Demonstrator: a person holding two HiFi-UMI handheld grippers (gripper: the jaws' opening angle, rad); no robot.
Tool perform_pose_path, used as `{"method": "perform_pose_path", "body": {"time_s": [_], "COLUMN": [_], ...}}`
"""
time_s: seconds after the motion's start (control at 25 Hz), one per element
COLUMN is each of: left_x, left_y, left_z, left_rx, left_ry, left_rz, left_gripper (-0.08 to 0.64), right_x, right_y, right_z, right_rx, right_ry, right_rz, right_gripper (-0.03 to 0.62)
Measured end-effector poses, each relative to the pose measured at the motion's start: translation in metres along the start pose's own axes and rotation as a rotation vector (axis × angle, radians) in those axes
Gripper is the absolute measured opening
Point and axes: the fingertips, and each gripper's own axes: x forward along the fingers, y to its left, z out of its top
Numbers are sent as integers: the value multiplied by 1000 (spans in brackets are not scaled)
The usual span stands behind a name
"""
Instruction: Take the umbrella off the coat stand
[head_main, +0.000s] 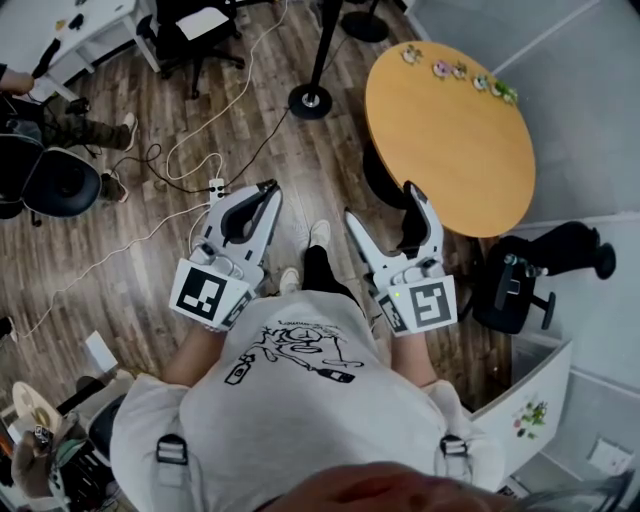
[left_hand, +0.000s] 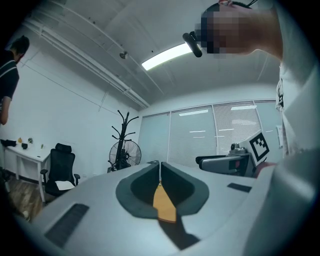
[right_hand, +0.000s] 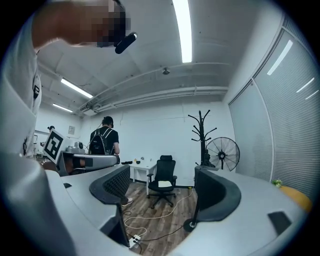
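Observation:
The black coat stand (right_hand: 202, 131) rises ahead in the right gripper view, its pole partly behind one jaw and its round base (head_main: 310, 100) on the wooden floor. Its bare hooks show far off in the left gripper view as well, coat stand (left_hand: 123, 136). No umbrella shows in any view. My left gripper (head_main: 268, 188) is shut with nothing in it, its jaws meeting in a thin line at the left gripper (left_hand: 160, 163). My right gripper (head_main: 384, 202) stands open and empty, and between the jaws of the right gripper (right_hand: 162, 170) I see only floor and room.
A round wooden table (head_main: 450, 130) with small trinkets at its far edge stands at the right. A black office chair (right_hand: 164, 181), a floor fan (right_hand: 222, 155), a power strip (head_main: 217, 187) with trailing cables, and a person with a backpack (right_hand: 104, 141) are around.

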Motion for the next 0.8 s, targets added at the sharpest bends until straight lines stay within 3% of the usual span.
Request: {"method": "perform_pose_path", "body": {"time_s": [0.28, 0.8], "left_x": [40, 159], "left_y": [12, 50], "left_z": [-8, -8], "left_rx": [0, 12], "left_ry": [14, 33], "left_rz": [18, 34], "left_gripper": [17, 17], "right_x": [21, 97], "right_y": [-37, -136], "right_z": [-5, -1], "right_rx": [19, 37], "right_ry": [-2, -7], "right_rz": [8, 33], "right_gripper": [400, 388]}}
